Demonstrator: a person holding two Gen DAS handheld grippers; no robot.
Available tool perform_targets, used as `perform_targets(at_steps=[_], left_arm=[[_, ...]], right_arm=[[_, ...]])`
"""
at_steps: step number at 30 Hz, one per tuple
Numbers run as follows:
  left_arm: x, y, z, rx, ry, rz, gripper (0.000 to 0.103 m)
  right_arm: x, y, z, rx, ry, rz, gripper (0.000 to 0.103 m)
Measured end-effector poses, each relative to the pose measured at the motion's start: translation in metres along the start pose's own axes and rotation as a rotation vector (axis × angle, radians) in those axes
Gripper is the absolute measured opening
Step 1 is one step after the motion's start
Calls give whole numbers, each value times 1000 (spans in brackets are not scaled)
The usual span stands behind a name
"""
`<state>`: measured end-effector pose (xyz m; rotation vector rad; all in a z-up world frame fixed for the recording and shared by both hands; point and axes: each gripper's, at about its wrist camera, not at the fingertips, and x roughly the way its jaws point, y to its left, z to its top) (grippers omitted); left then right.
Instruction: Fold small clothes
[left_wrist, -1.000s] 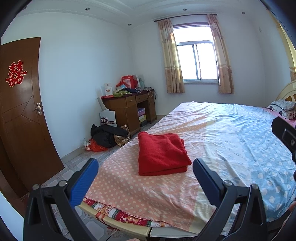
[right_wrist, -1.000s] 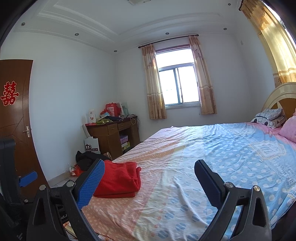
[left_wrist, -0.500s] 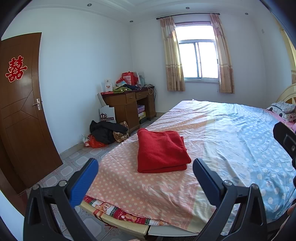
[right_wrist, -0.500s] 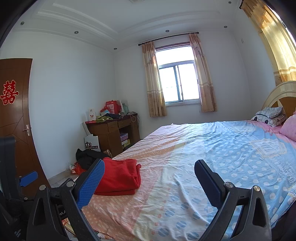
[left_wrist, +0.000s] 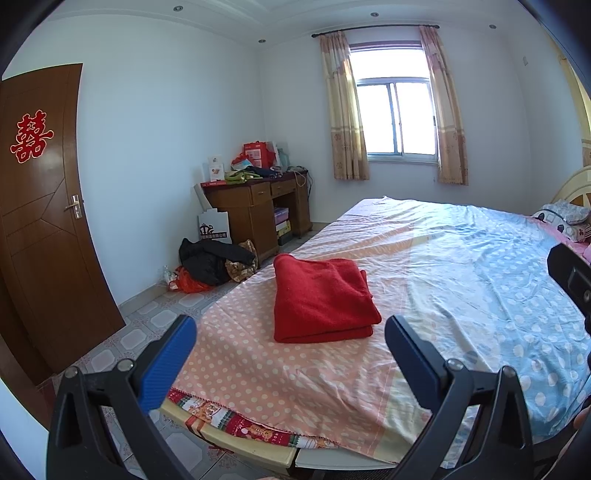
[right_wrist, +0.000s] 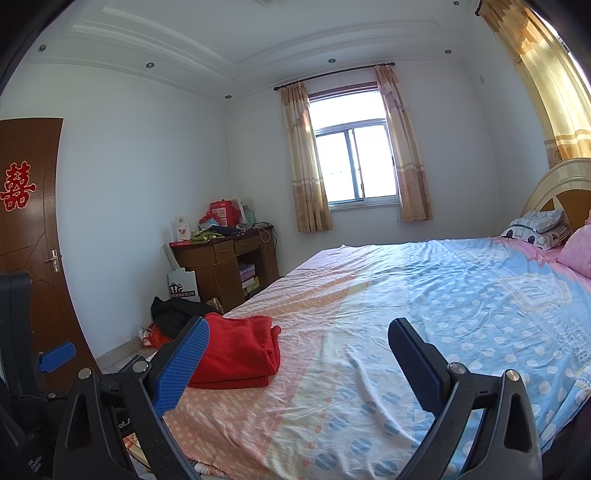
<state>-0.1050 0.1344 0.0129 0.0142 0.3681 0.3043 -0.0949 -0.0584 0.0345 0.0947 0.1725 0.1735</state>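
Red garment (left_wrist: 321, 299) lies folded flat on the bed (left_wrist: 461, 266), ahead of and between the left gripper (left_wrist: 290, 354) jaws, untouched; looks finished, hence the stand-off. Right gripper (right_wrist: 297, 363) has it beside its left jaw. Both held level short of the bed, jaws wide apart, empty.

I see red fleece garment (left_wrist: 321, 299) folded into thick rectangular stack, layered edges visible along near side. Lies flat on bed (left_wrist: 461, 280), on pink polka-dot part of sheet near foot corner. In right view (right_wrist: 236, 354) same stack, untouched, nothing gripping it.
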Motion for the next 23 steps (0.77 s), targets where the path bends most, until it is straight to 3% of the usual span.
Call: perform_targets(at_steps=[8,16,23], left_arm=[[8,1,-5,-24,37,28,103],[15,7,-7,-52,80,-60,103],[16,5,-6,-39,77,-68,103]], right_arm=[[0,1,-1,0,0,-6,98],[0,3,-2,2,8,-7,98],[1,3,-2,7,8,-12,98]])
